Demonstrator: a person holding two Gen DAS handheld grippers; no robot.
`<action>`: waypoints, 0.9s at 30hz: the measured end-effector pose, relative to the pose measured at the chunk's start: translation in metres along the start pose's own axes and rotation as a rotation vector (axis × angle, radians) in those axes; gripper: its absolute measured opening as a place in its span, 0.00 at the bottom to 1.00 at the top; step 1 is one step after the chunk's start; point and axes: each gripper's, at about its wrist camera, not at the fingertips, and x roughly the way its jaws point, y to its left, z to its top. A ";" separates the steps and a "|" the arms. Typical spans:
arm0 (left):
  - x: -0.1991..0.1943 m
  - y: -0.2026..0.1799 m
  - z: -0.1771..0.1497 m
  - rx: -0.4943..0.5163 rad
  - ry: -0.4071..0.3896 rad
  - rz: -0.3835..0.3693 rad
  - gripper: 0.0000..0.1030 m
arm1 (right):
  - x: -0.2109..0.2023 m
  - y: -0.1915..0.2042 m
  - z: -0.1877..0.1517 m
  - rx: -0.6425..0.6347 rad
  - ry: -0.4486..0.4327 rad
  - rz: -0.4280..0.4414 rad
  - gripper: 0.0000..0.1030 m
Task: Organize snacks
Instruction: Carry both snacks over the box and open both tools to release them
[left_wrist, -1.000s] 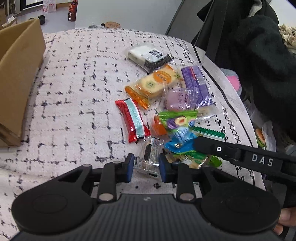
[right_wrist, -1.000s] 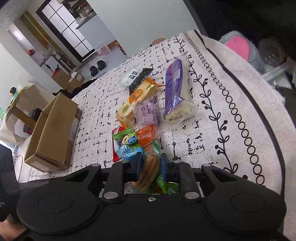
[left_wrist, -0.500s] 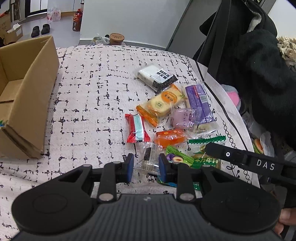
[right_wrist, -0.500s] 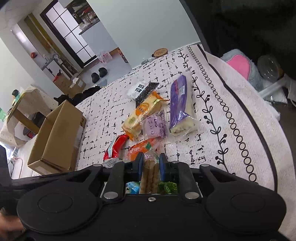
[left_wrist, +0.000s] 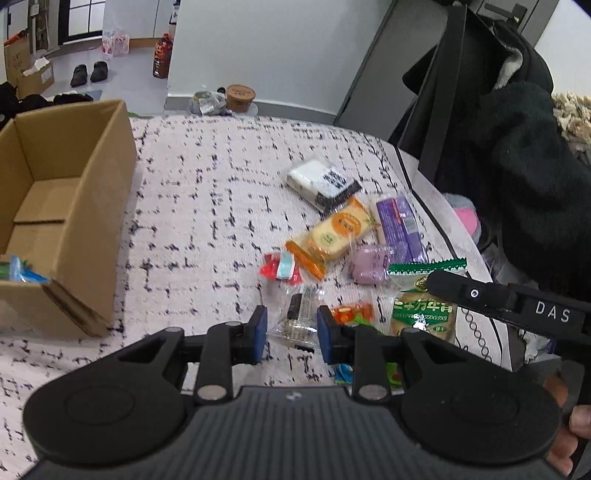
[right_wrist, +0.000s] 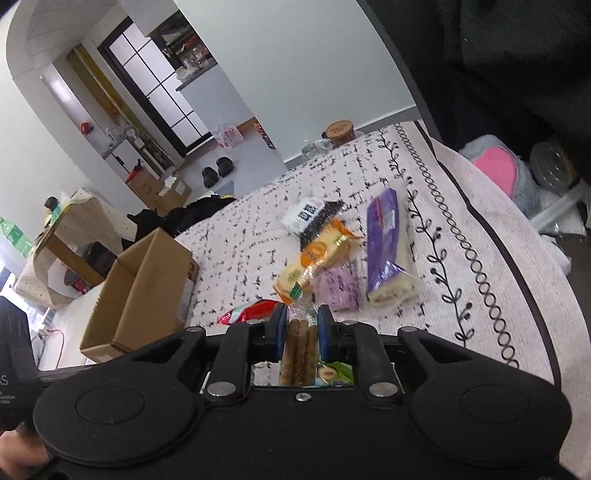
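Carrying: both grippers hold a snack clear of the pile, which I judge to be the lift-and-carry step toward the box.
Left gripper (left_wrist: 289, 329): fingers narrowed onto a clear packet (left_wrist: 297, 318) with a dark biscuit inside; the blue pads (left_wrist: 258, 328) press its sides, and it hangs above the cloth.
Right gripper (right_wrist: 302, 329): fingers drawn close on a green-topped packet (right_wrist: 300, 338) of brown biscuit sticks, held upright between the pads (in the left view this is the green-labelled pack (left_wrist: 421, 306) under the black finger).
Box (left_wrist: 70, 206): cardboard, open at the top, standing on the patterned cloth (left_wrist: 207, 192) to the left, well apart from the pile; a blue wrapper (left_wrist: 20, 273) already lies in its near corner.
Left on the cloth: a black-and-white pack (left_wrist: 321, 181), a yellow cracker pack (left_wrist: 328, 236), a purple pack (left_wrist: 400, 229), a lilac pouch (left_wrist: 369, 264), a red wrapper (left_wrist: 279, 267), a small orange one (left_wrist: 351, 314).
Progress: early, by my reckoning, with most snacks unsorted.
Next move: swing each packet over the box opening, clear the near wall, and only then let the fingers part; the thin film may slip or snag on the rim.
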 end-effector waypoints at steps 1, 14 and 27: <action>-0.002 0.002 0.001 -0.002 -0.007 0.000 0.27 | 0.001 0.002 0.002 -0.001 -0.003 0.003 0.17; -0.031 0.030 0.017 -0.029 -0.072 0.006 0.27 | 0.016 0.040 0.017 -0.062 -0.024 0.039 0.17; -0.067 0.072 0.041 -0.067 -0.158 0.053 0.27 | 0.039 0.101 0.030 -0.160 -0.040 0.116 0.17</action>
